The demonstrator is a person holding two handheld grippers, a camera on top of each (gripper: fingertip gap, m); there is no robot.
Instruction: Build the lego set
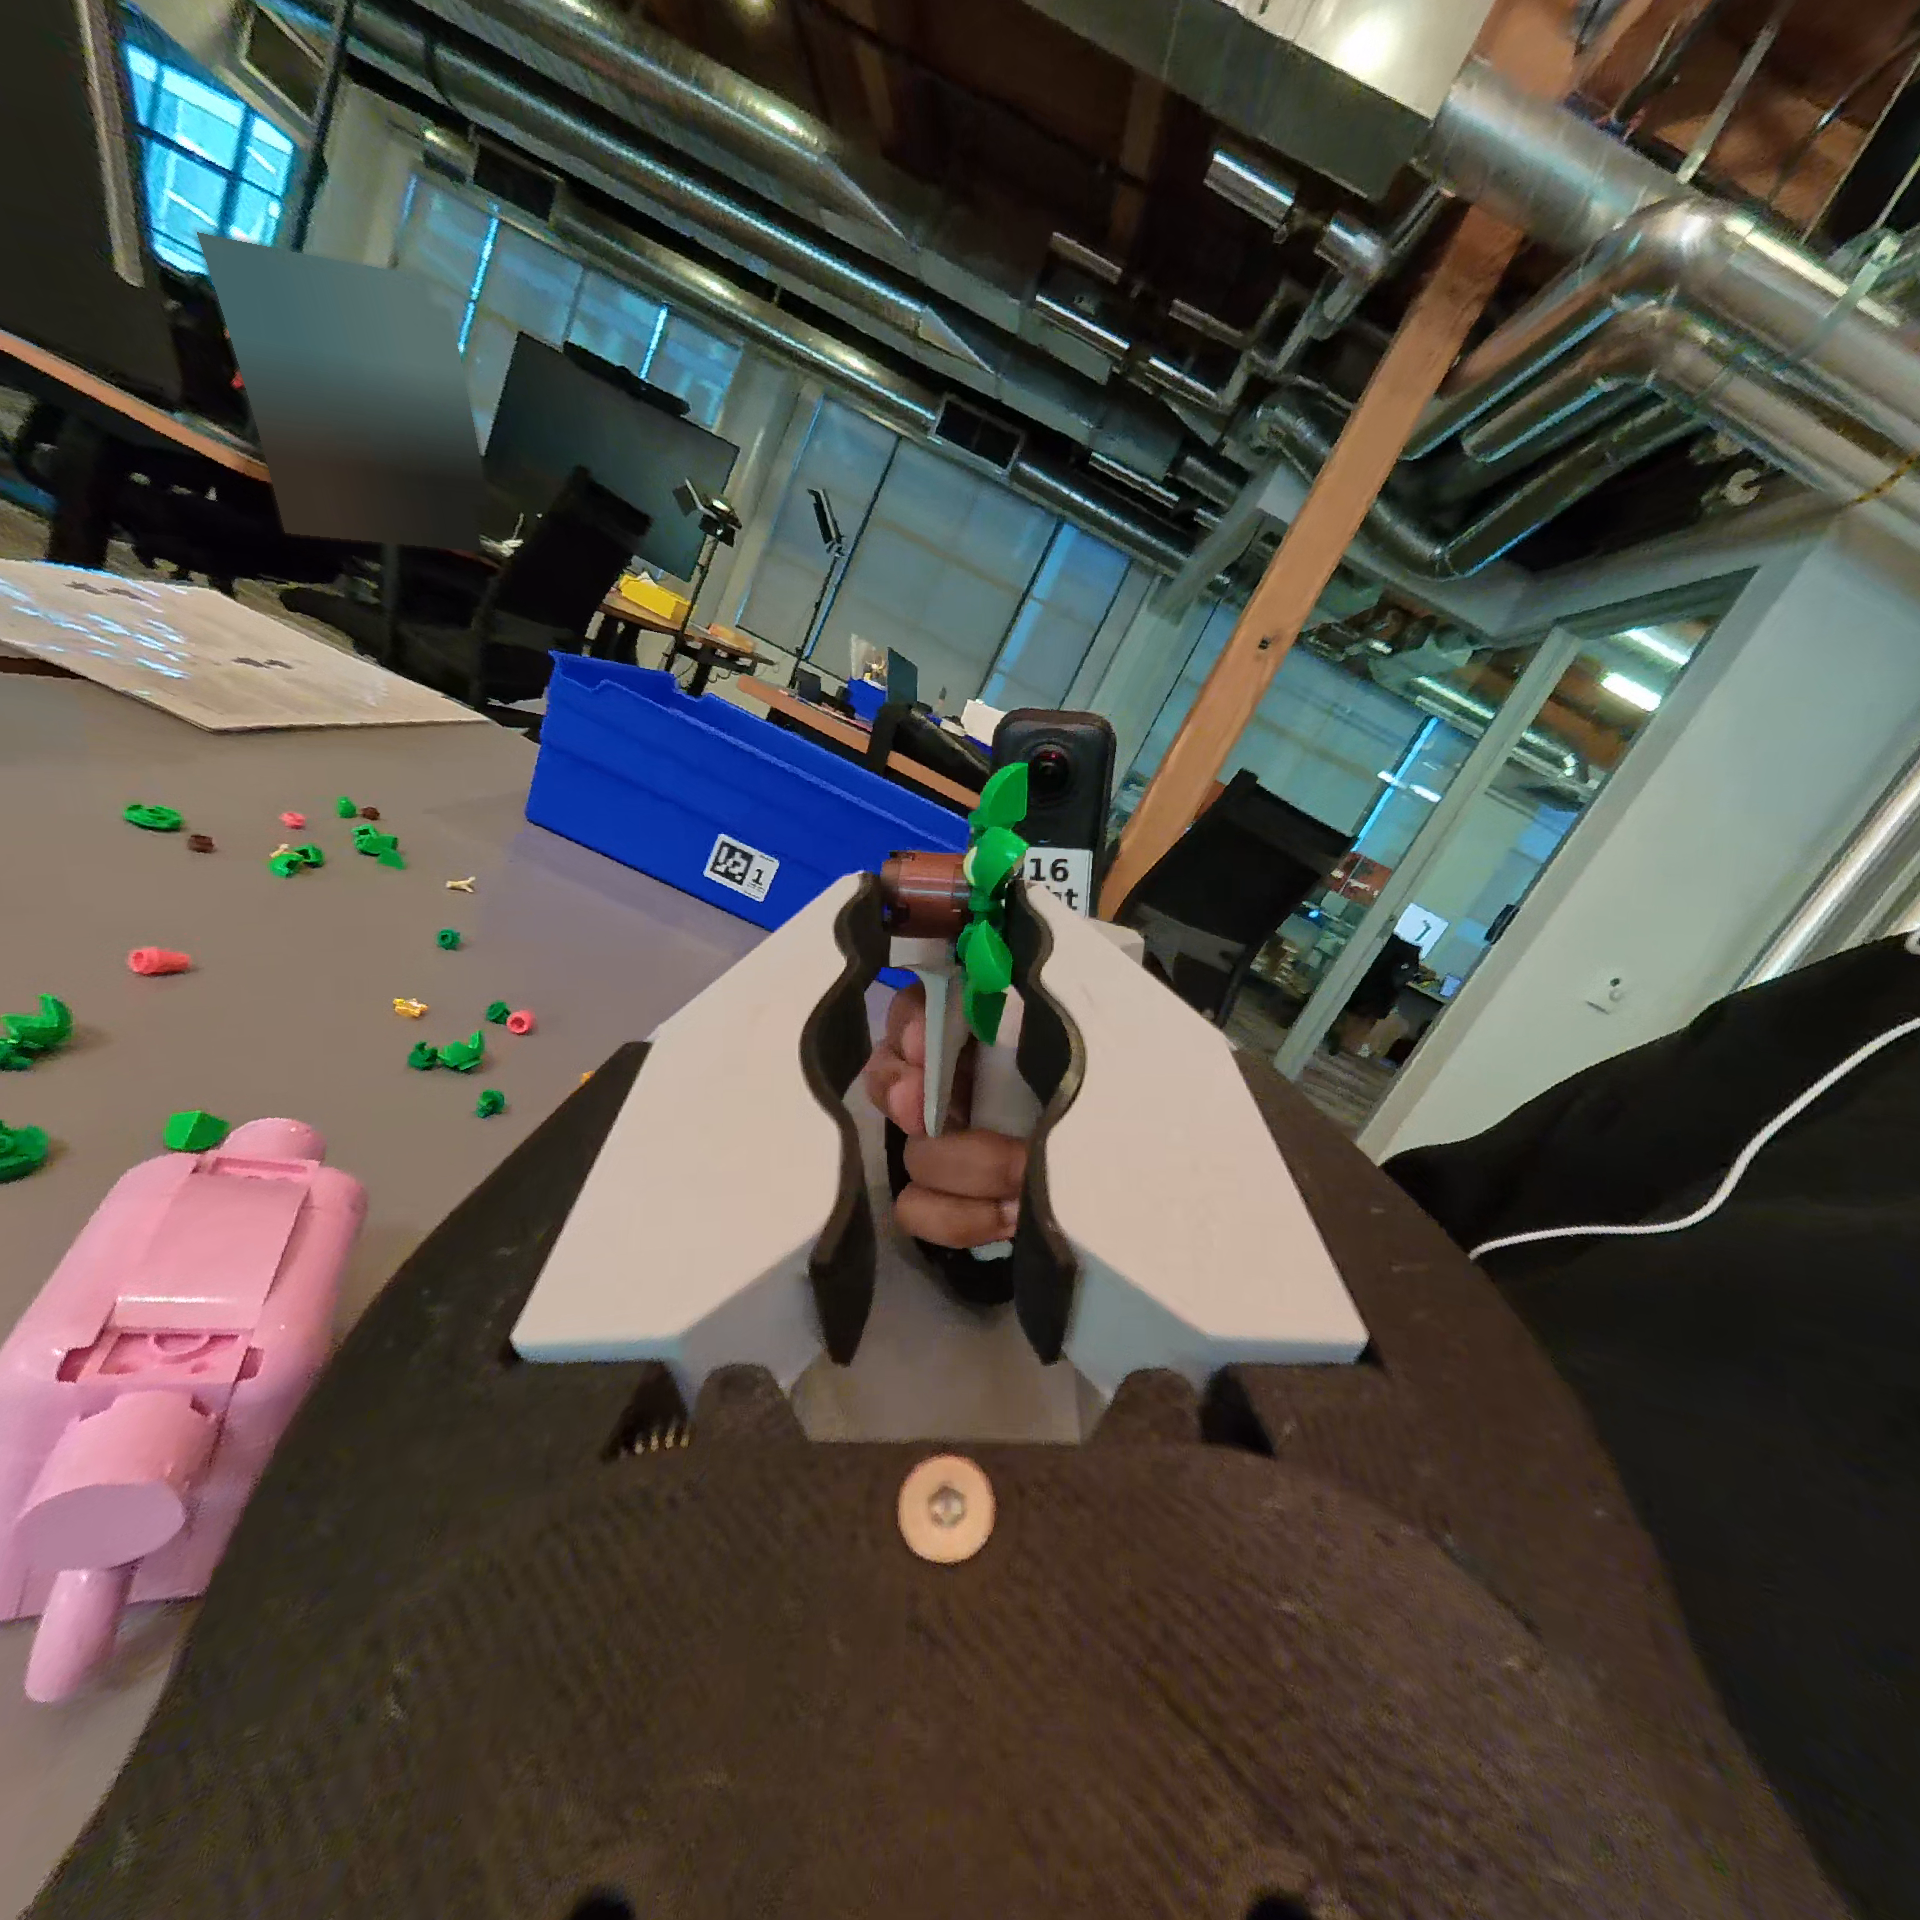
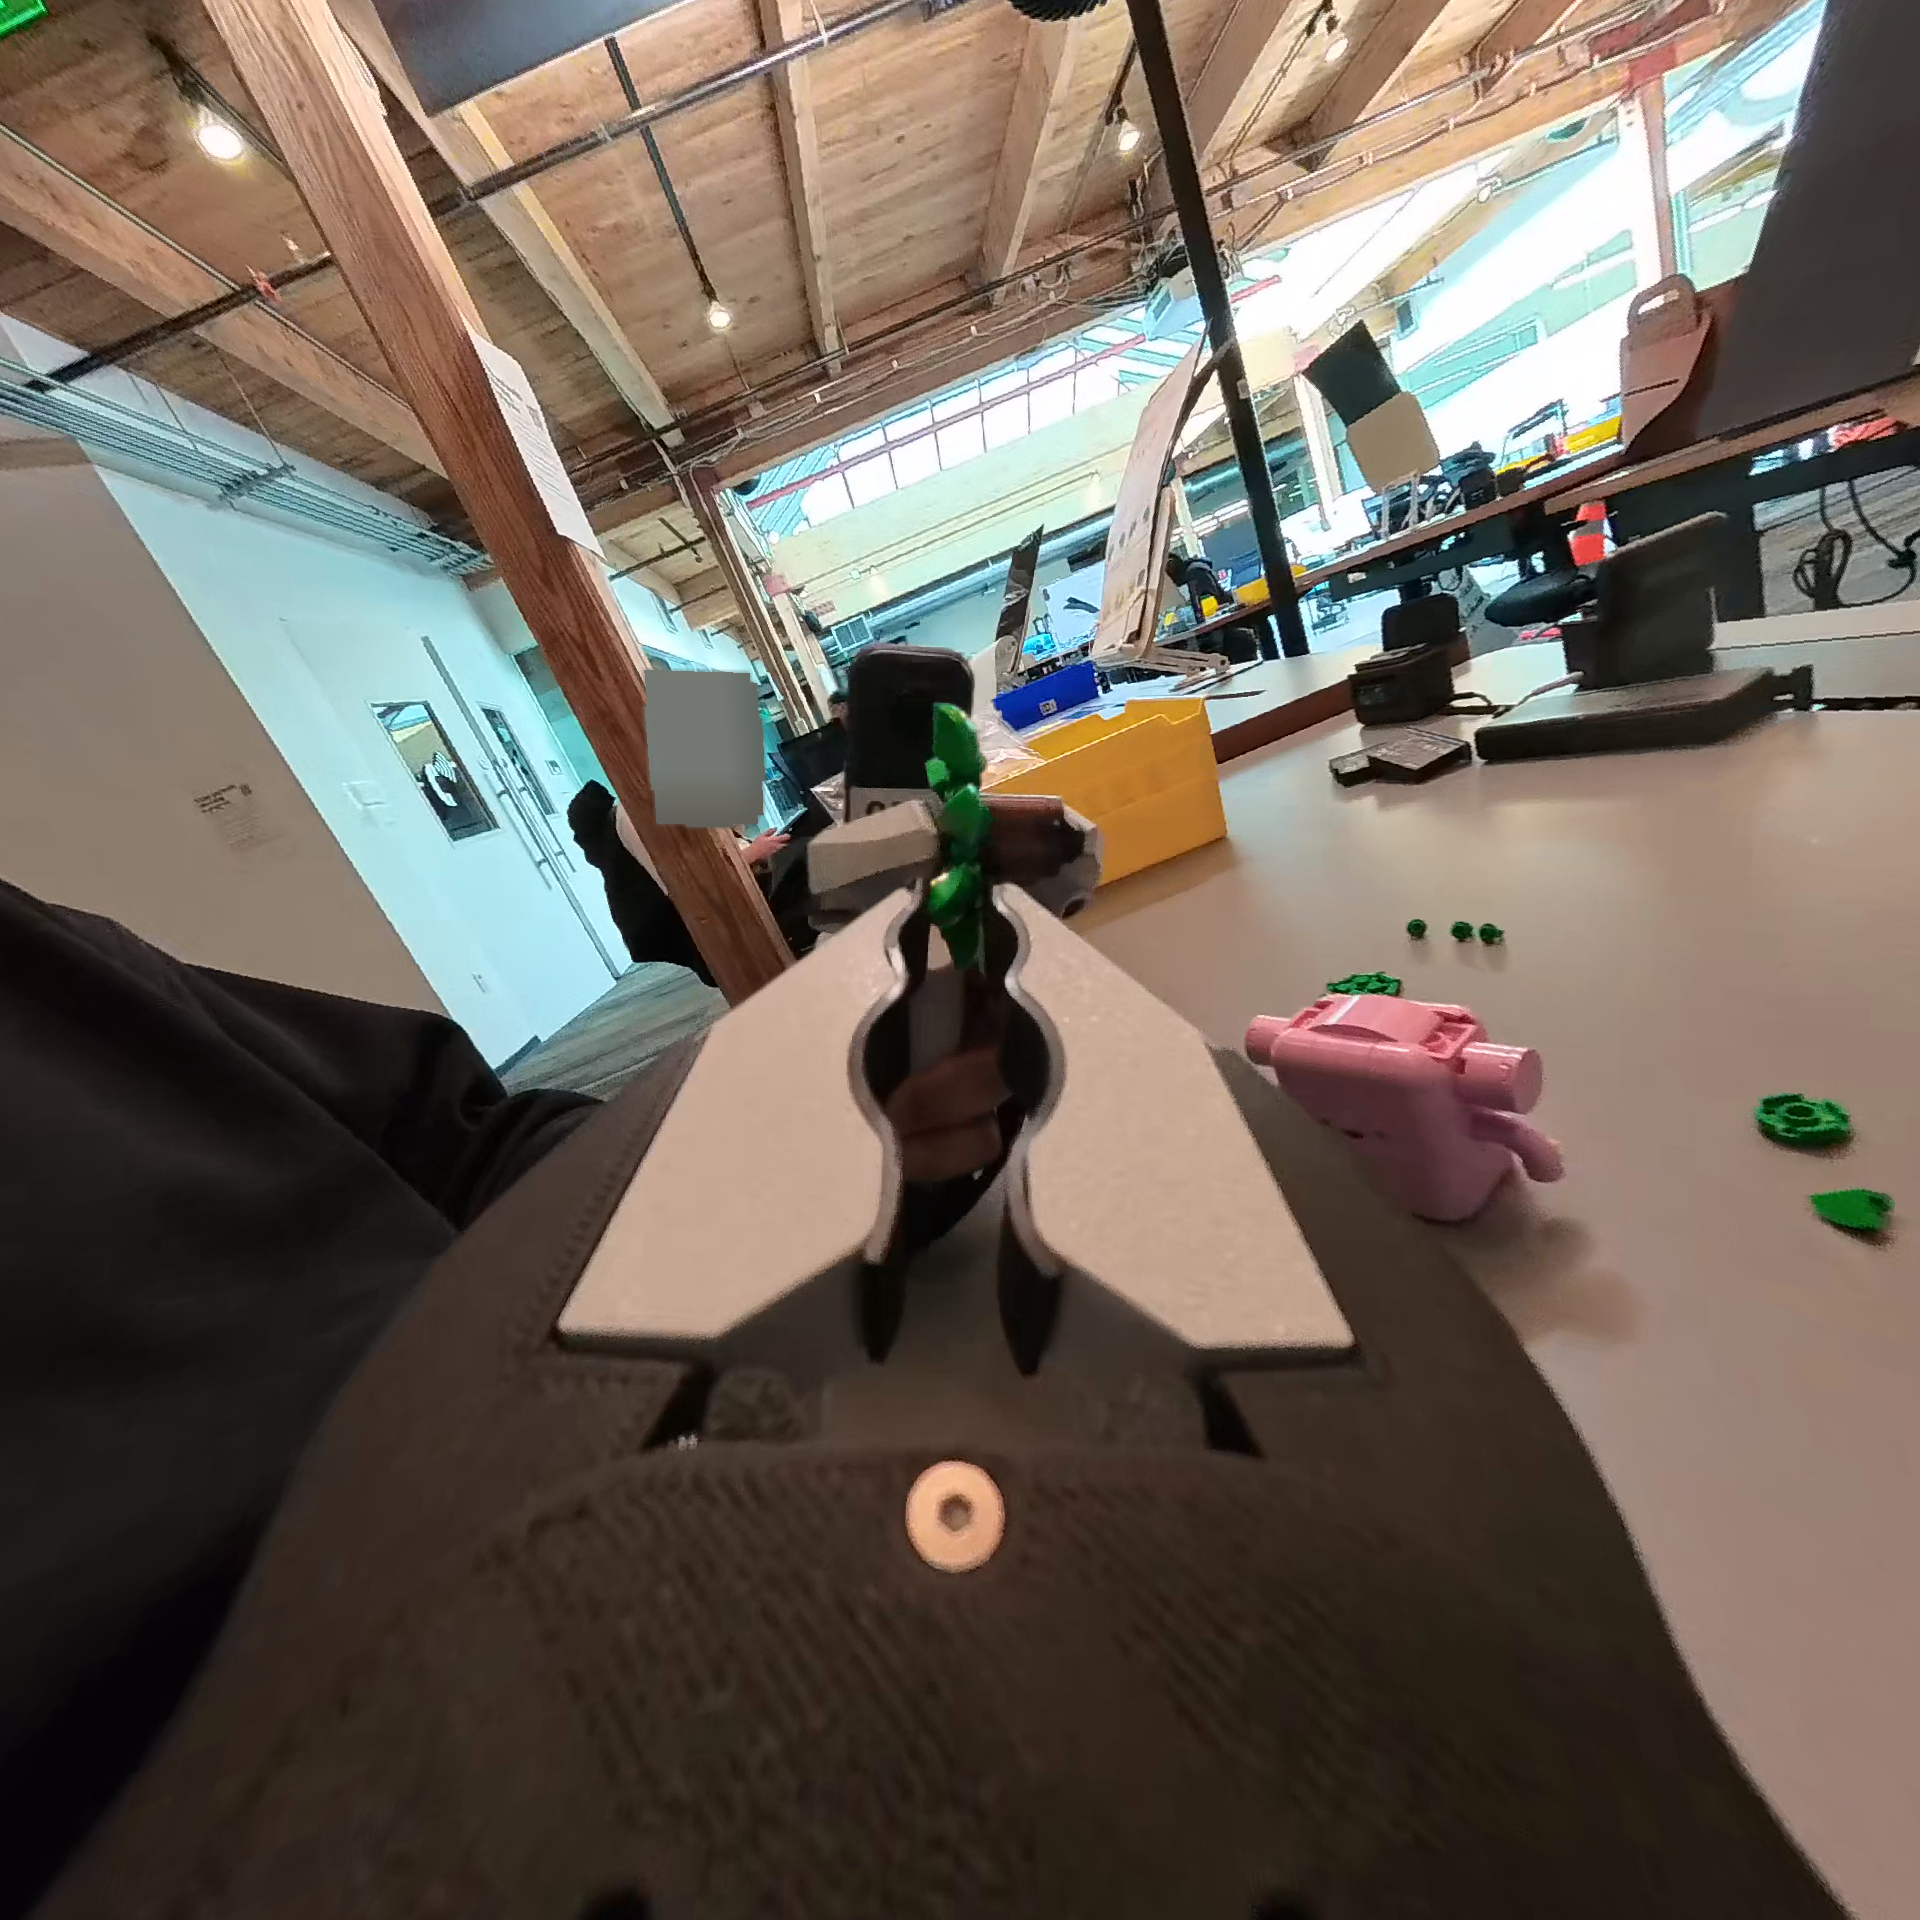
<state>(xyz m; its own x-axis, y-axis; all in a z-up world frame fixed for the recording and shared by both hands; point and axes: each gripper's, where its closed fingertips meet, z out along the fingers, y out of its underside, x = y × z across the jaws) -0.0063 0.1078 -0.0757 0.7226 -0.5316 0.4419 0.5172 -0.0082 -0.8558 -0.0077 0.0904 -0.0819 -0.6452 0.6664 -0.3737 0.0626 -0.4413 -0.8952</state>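
The pink lego body (image 1: 156,1382) is smooth, glossy plastic; the green leaf pieces (image 1: 987,914) shine likewise; the table (image 1: 343,1039) is a matt, smooth grey surface; the blue bin (image 1: 675,800) is glossy plastic; the left gripper (image 1: 940,904) has matt grey fingers (image 1: 717,1143) on a rough, ribbed black body; the post (image 2: 447,416) is grained wood; the ducts (image 1: 1662,260) are dull bright metal.

- Left gripper (image 1: 940,899): pale grey wedge fingers (image 1: 717,1122), wavy black pads, dark ribbed body, one pale hex screw (image 1: 945,1507).
- Right gripper (image 2: 961,914): same build.
- Black sleeve (image 1: 1704,1299), thin white piping.
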